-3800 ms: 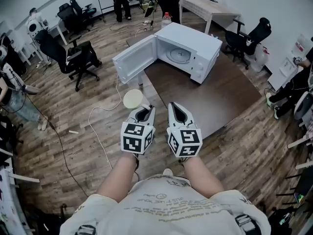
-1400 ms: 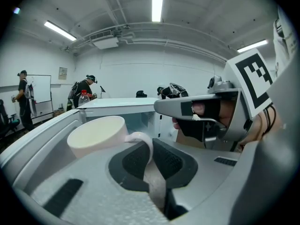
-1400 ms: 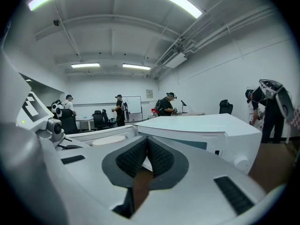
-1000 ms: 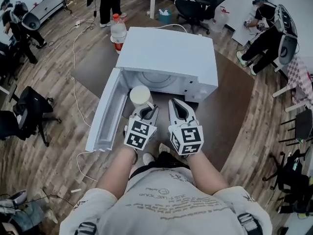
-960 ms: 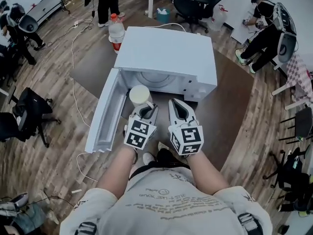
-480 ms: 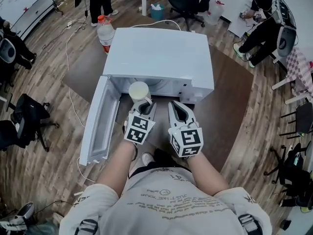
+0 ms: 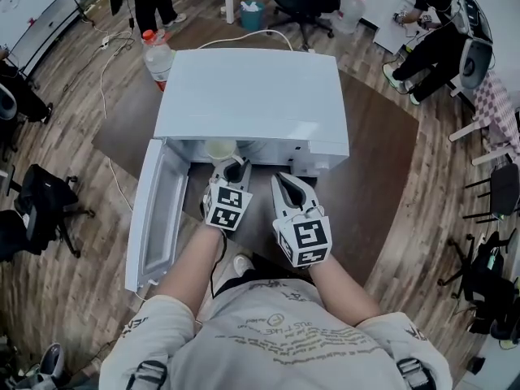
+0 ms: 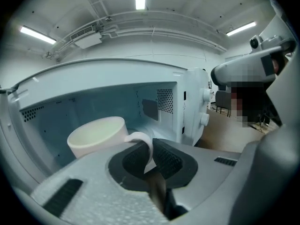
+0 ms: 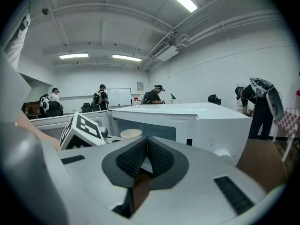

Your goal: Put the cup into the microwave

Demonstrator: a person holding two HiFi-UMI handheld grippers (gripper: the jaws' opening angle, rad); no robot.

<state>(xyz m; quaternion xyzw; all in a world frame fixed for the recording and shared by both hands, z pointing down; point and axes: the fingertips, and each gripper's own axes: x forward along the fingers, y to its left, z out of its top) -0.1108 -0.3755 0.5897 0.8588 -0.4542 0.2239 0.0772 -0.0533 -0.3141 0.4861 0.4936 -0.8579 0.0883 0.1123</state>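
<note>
Two grippers forward: the left gripper [image 8: 151, 154] pinches the cream ceramic cup [image 8: 96, 136] by its handle, cup just inside the open white microwave [image 7: 252, 96]; the right gripper [image 9: 146, 148], jaws pressed together on nothing, hangs beside it.

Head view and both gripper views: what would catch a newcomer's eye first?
The white microwave fills the middle of the head view, its door swung open at the left. The left gripper holds a cream cup by its handle at the oven's opening; the right gripper is shut and empty.
</note>
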